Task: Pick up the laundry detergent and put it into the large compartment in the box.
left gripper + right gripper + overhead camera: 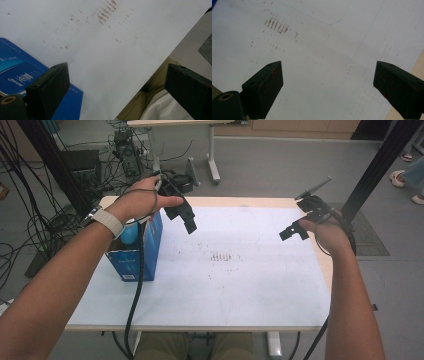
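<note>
A tall blue carton [135, 252] stands open-topped at the table's left side, with a light blue rounded object [129, 235] inside it. My left gripper [186, 220] hovers above the table just right of the carton's top, jaws wide apart and empty. In the left gripper view my left gripper [117, 86] looks down past the carton's blue side [15, 72]. My right gripper [294, 231] hangs over the table's right part, open, nothing between its jaws. In the right gripper view my right gripper [328, 83] faces the bare white sheet.
A white sheet [220, 285] covers the wooden table and carries a patch of brown marks [221, 256] at its middle. Black frame posts [385, 160] rise at both far corners. Cables and equipment [125, 155] lie on the floor behind. A person's feet [407, 180] show at far right.
</note>
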A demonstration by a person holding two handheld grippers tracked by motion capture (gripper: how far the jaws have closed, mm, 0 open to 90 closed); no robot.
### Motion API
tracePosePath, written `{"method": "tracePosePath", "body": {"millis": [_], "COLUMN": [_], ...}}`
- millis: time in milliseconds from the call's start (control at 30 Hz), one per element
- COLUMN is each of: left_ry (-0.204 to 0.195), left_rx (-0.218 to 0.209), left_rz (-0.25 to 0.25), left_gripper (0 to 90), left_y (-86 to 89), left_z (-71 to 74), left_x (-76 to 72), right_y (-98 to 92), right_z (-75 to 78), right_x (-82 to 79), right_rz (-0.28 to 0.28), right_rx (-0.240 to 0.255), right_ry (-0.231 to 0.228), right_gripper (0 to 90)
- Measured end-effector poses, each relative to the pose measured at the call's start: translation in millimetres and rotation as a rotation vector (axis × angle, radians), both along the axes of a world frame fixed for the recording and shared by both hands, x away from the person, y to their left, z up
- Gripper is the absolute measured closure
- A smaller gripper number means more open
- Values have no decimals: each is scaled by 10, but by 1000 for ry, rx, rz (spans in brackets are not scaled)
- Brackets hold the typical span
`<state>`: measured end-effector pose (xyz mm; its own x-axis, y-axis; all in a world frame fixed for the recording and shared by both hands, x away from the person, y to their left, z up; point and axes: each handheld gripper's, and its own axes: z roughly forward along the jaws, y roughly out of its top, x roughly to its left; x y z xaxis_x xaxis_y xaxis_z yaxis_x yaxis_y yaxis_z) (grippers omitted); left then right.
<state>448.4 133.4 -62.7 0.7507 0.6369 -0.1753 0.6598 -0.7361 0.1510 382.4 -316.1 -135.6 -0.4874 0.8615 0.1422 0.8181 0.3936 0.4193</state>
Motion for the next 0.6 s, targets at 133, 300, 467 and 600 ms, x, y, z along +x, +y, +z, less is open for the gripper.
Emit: {"method": "tracePosePath", "body": {"millis": [133, 300, 467, 600], "left_ry": [1, 3, 5, 7], "left_rx": [0, -2, -1, -1], "left_rz": [0, 5, 4, 2], "left_gripper": [66, 66, 66, 66], "left_y": [9, 25, 15, 7], "left_z": [-9, -27, -30, -32], "left_x": [5, 17, 24, 27], "right_y": [12, 10, -1, -8], "right_z": [-8, -12, -18, -23], "right_x": [7, 8, 4, 0], "right_rz": [2, 0, -2, -2], "right_rx": [-1, -1, 0, 1], "right_ry": [2, 3, 4, 3], "right_gripper": [88, 88, 88, 88]}}
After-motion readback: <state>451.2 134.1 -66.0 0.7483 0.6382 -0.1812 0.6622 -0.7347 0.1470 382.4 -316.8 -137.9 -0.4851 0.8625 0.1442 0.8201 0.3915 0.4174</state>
